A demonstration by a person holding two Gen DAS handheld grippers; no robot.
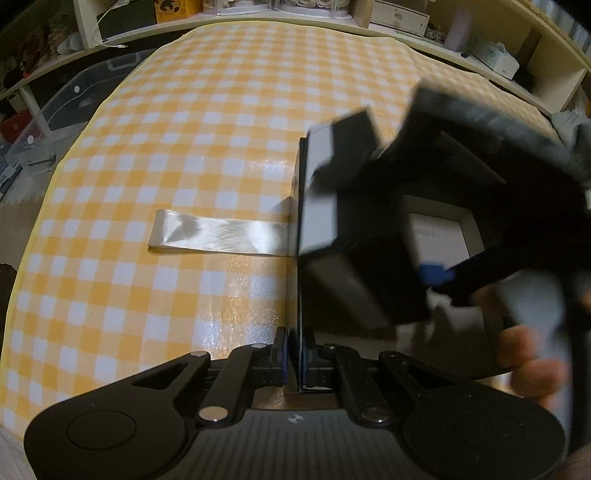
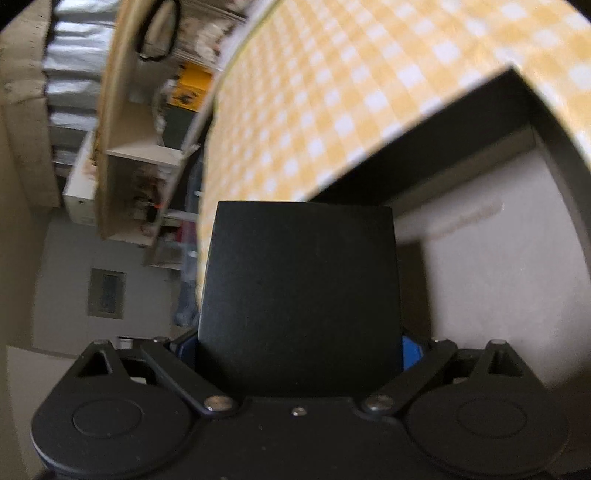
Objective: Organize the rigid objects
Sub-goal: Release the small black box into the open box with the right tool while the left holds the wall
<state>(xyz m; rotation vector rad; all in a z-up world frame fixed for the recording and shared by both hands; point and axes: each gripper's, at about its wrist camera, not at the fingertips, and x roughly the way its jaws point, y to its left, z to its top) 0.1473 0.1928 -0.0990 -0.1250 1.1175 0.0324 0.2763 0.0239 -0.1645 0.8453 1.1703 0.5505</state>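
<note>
My left gripper [image 1: 298, 360] is shut on the thin black wall of an open black gift box [image 1: 300, 288], held edge-on. A white satin ribbon [image 1: 218, 237] trails from the box onto the yellow checked tablecloth [image 1: 166, 147]. The box's white inside [image 1: 439, 236] shows at right. My right gripper [image 2: 299, 347] is shut on a small black box [image 2: 299, 295], held tilted over the open box's white inside [image 2: 498, 280]. In the left wrist view the right gripper and its small black box [image 1: 332, 184] hang blurred over the open box.
The table's far and left edges are ringed by shelves with boxes [image 1: 399, 16] and clear plastic bins [image 1: 66, 107]. A shelf unit [image 2: 140, 147] stands beyond the table edge in the right wrist view.
</note>
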